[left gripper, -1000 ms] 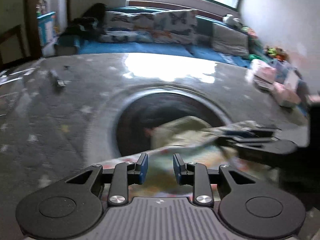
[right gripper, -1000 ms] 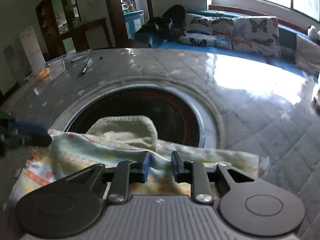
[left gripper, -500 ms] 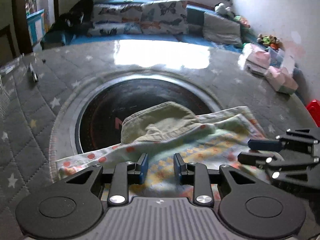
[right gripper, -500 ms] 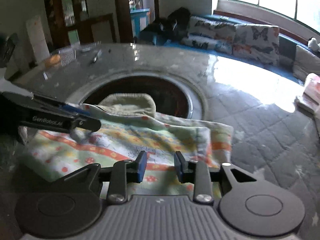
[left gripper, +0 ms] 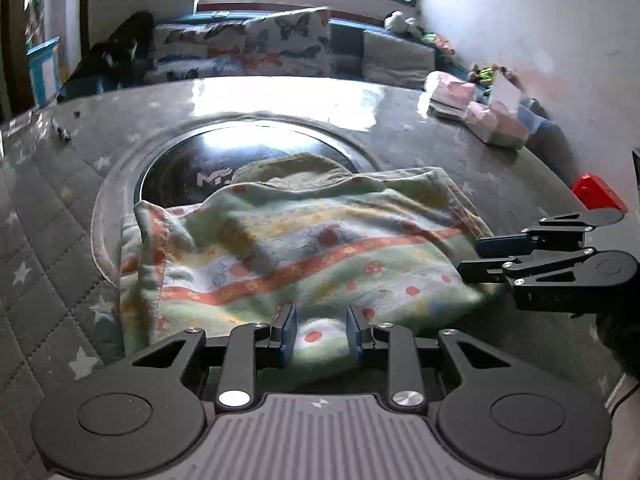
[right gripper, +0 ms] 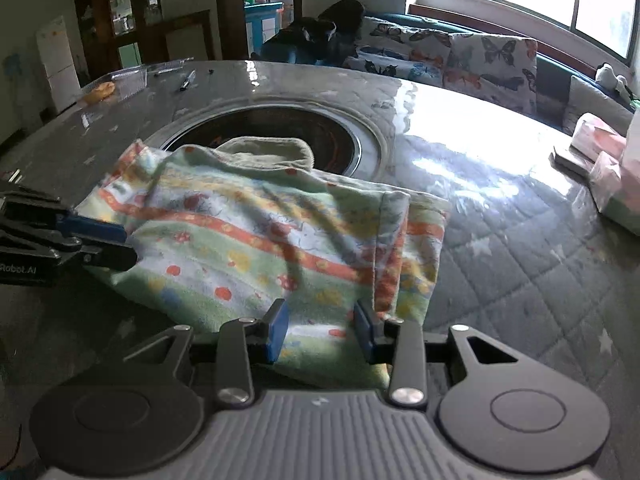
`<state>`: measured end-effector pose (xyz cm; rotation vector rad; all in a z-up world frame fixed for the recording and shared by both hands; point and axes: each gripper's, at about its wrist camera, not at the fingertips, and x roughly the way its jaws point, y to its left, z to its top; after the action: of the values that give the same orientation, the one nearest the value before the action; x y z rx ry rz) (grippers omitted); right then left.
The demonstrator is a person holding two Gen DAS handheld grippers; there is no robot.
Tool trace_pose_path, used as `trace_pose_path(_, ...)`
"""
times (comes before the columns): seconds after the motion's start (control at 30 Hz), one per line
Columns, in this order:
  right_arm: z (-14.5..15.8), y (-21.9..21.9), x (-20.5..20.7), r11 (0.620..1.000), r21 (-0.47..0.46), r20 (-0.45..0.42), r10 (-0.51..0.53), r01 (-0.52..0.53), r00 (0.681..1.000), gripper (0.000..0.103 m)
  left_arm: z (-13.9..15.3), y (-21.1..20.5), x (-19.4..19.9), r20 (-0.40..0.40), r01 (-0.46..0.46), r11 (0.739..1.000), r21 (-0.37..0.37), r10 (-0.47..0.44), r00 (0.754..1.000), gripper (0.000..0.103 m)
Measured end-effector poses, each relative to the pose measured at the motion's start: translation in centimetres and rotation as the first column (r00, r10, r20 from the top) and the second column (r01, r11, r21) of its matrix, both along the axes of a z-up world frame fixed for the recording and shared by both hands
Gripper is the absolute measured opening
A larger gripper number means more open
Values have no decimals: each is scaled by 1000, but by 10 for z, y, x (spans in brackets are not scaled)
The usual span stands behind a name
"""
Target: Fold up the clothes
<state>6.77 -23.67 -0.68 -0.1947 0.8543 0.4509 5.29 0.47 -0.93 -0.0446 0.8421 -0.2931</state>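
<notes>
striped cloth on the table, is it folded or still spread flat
Folded. The striped cloth lies doubled over, with stacked layered edges along its right side; both grippers sit open at its near edge.

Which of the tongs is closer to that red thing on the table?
Right. The right tongs sit just below the red object; the left tongs are farther, by the cloth's near edge.

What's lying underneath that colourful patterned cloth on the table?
A plain olive-beige garment pokes out from under the patterned cloth's far edge, over the dark round inset in the table. How far it extends beneath is covered.
</notes>
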Motion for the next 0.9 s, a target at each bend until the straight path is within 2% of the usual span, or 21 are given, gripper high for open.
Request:
trace_pose_path(0.1, 3, -5, -14, 1000, -7, -18, -7, 7, 1000, 36, 0, -3, -9, -15, 35, 999, -39, -36, 999, 29)
trace_pose_path(0.23, 7, -10, -30, 1000, -23, -37, -18, 17, 999, 36, 1, -9, -23, -12, 80, 996, -40, -80, 997, 29)
trace_pose_path(0.33, 16, -8, -42, 1000, -11, -2, -5, 5, 1000, 36, 7, -5, -25, 5, 76, 996, -36, -76, 997, 29)
trace_pose_path(0.5, 33, 16, -48, 997, 57, 70, 57, -61, 996, 37, 17, 14, -23, 62, -7, 999, -45, 9, 998, 31)
trace_pose_path(0.57, 32, 28, -47, 993, 72, 85, 88, -94, 993, 37, 16, 25, -22, 61, -55, 997, -52, 58, 996, 31)
trace_pose_path(0.7, 17, 54, -46, 986, 75, 64, 142, -147, 988, 37, 2, 43, -25, 25, -129, 991, -36, 130, 991, 31)
trace_pose_path(0.77, 6, 61, -47, 988, 42, 48, 148, -150, 988, 37, -5, 51, -28, 18, -146, 989, -32, 146, 989, 30)
trace_pose_path(0.9, 12, 59, -44, 987, 48, 58, 152, -155, 987, 37, 1, 58, -23, 19, -162, 986, -49, 163, 986, 31)
